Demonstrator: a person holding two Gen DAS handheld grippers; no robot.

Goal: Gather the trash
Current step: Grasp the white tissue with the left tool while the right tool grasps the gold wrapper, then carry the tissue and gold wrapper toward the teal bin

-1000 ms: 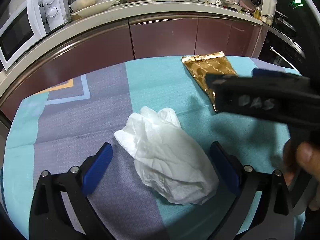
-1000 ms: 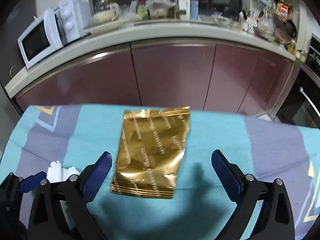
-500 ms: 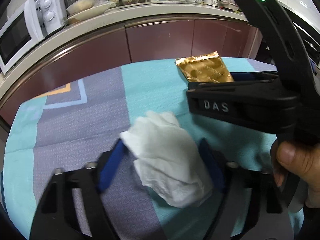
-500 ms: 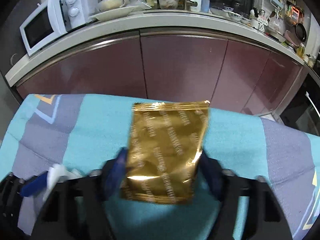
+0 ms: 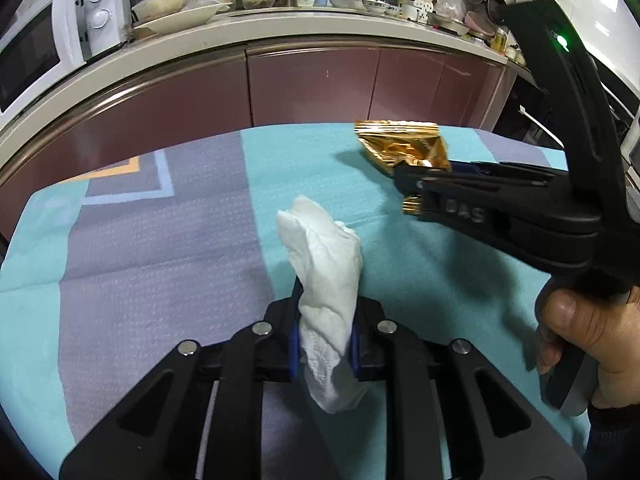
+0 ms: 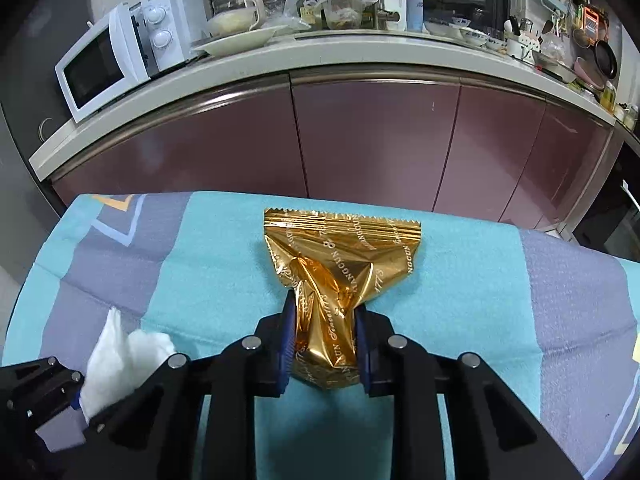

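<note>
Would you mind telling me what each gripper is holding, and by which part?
The left gripper pinches the crumpled white tissue near its lower end; the right gripper pinches the gold foil wrapper at its near end.

Home kitchen, microwave, cluttered counter, maroon cabinets

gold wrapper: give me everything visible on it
The gold wrapper is a shiny foil packet with a serrated, sealed far edge and repeated pale script printed across it. It looks empty or nearly so, crumpled and pinched narrow at its near end, where the right gripper is shut on it between blue pads. Its far end fans out flat above the teal tablecloth; contact with the cloth is unclear.
</note>
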